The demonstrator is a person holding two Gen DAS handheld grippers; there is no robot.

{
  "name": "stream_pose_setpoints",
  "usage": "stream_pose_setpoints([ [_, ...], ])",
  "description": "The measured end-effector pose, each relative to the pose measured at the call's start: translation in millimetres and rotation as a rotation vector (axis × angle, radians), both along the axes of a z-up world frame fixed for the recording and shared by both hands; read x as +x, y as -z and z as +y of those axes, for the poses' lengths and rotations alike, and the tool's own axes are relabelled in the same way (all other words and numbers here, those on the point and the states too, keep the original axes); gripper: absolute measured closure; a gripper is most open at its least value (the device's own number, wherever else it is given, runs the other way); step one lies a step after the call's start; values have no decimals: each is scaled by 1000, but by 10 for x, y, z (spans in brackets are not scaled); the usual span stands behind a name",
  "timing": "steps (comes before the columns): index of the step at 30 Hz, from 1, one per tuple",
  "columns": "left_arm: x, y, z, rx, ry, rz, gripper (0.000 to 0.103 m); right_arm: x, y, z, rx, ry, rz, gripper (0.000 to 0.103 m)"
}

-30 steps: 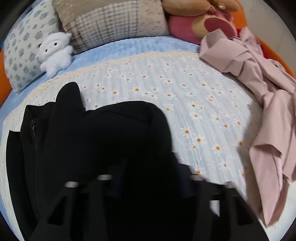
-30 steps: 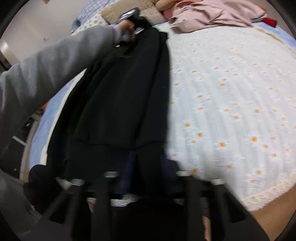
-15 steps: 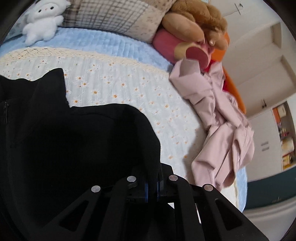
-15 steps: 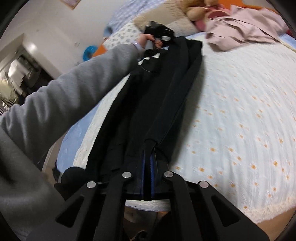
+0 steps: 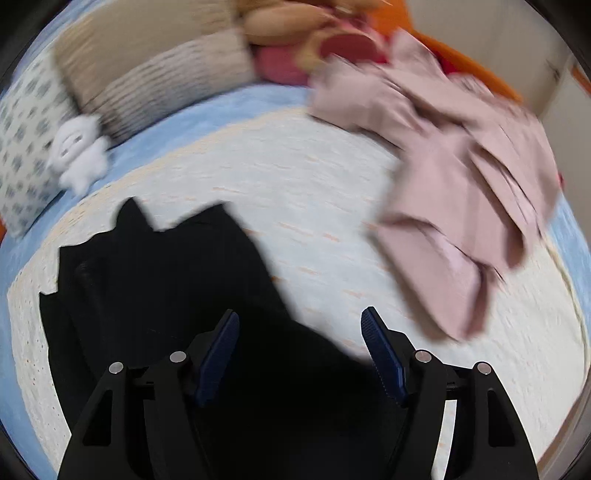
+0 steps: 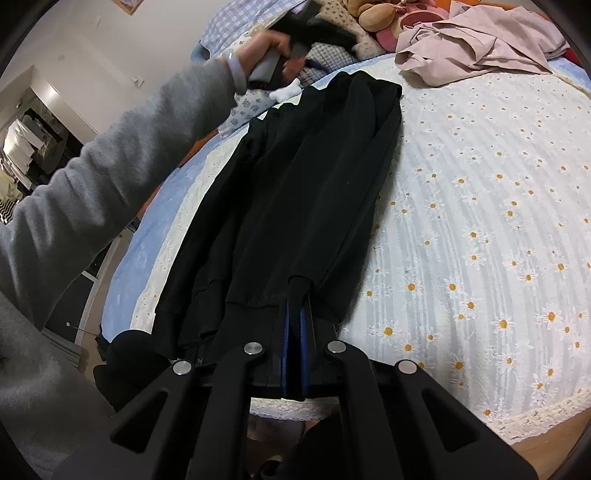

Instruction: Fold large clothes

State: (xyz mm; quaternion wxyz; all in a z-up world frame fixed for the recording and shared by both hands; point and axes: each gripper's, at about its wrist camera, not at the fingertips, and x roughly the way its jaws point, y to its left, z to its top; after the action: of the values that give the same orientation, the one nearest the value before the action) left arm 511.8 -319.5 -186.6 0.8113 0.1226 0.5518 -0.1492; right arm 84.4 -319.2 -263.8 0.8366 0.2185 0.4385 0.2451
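A black jacket lies folded lengthwise on the daisy-print bedspread. My right gripper is shut on the jacket's ribbed hem at the near end. In the left wrist view, which is blurred, my left gripper hovers above the jacket's far end; its jaws are opening, with blue pads wide apart and no cloth pinched between them. A grey-sleeved arm holds the left gripper up beyond the jacket's collar end in the right wrist view.
A crumpled pink garment lies at the far right of the bed. Pillows, a small white plush and a brown plush sit at the headboard. The bed's near edge is lace-trimmed.
My left gripper let go of the jacket's far end, its jaws spread and it lifted away. The right gripper stays clamped on the hem and the jacket lies flatter on the bed.
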Motion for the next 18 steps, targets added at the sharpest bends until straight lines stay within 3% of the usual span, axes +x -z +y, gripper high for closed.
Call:
stream_pose_setpoints([
  [3,-118,176,-331,13,4,103,32,-35,-7,35,4,-5,-8,96],
  [5,-81,335,-428,24,-49,169,43,-28,-14,42,7,-8,-8,96],
  [10,33,619,-499,106,-114,188,43,-19,-23,46,12,-17,-14,96],
  [13,13,670,-501,134,-103,176,49,-27,-1,32,16,-17,-8,96],
  [15,-20,629,-489,154,-83,158,64,-27,10,21,17,-18,-5,97],
  [16,-29,606,-463,161,-82,153,81,-27,1,25,12,-19,-6,97],
  [18,-29,534,-356,122,-81,165,89,-29,-44,26,25,-24,-14,97],
])
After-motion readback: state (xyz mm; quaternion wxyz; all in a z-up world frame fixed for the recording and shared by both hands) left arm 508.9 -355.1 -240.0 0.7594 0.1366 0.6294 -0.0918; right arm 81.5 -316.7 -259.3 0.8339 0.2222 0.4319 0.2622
